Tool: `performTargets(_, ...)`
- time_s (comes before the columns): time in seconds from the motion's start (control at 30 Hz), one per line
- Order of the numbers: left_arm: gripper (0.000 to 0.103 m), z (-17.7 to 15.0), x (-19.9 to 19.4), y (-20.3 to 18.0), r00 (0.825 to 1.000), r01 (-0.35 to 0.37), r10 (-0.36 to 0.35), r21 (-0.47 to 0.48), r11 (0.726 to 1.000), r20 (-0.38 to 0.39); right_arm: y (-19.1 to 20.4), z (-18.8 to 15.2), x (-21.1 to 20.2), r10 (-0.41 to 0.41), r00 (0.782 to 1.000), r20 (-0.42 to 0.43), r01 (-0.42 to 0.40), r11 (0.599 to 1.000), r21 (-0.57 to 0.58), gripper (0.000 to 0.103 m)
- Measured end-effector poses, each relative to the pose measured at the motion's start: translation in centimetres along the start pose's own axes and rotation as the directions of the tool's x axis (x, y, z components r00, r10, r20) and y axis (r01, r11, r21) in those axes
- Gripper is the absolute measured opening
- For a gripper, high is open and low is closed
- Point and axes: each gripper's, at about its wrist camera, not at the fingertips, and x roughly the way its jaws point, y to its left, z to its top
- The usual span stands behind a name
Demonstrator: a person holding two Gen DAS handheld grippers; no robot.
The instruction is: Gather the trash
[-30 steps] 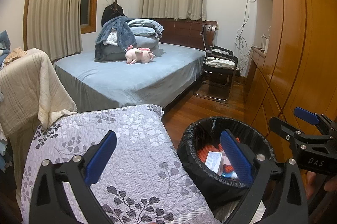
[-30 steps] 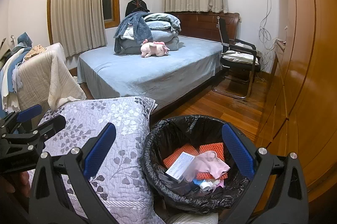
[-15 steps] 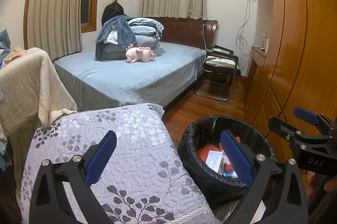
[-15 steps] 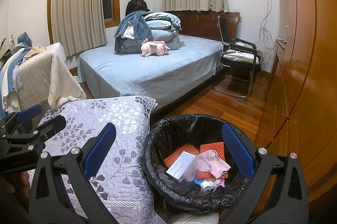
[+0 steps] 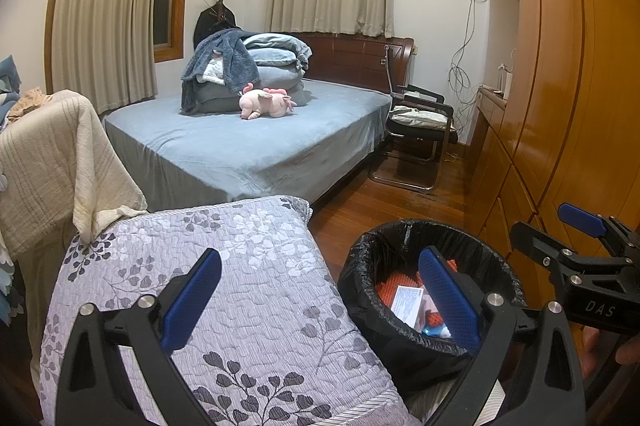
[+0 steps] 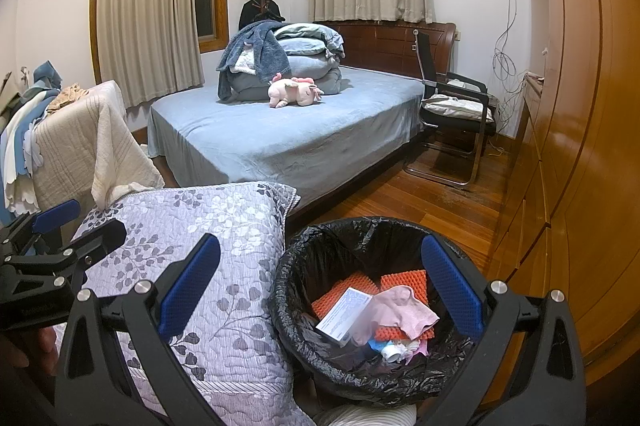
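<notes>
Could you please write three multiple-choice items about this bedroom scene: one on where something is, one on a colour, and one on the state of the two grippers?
1. Where does the trash bin stand?
A. On the bed
B. On the floor, right of the floral quilt
C. Under the chair

2. What colour is the bin's liner?
A. Black
B. White
C. Green

3. How are the left gripper and right gripper?
A. Both shut on trash
B. One holds a box
C. Both open, empty

Answers: 1 B, the bin sits on wooden floor beside the quilt. 2 A, black plastic folds over the rim. 3 C, wide gaps between the blue pads, nothing gripped.
</notes>
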Motion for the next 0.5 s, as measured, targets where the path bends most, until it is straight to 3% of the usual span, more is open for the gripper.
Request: performTargets(0.5,0.097,0.15,0.09,0.02,1.000,0.000,0.000,-0.001,1.000,-0.001,0.01,0.04,0.01,-0.001,1.000,-0.002,0.001,1.000,-0.001,0.098)
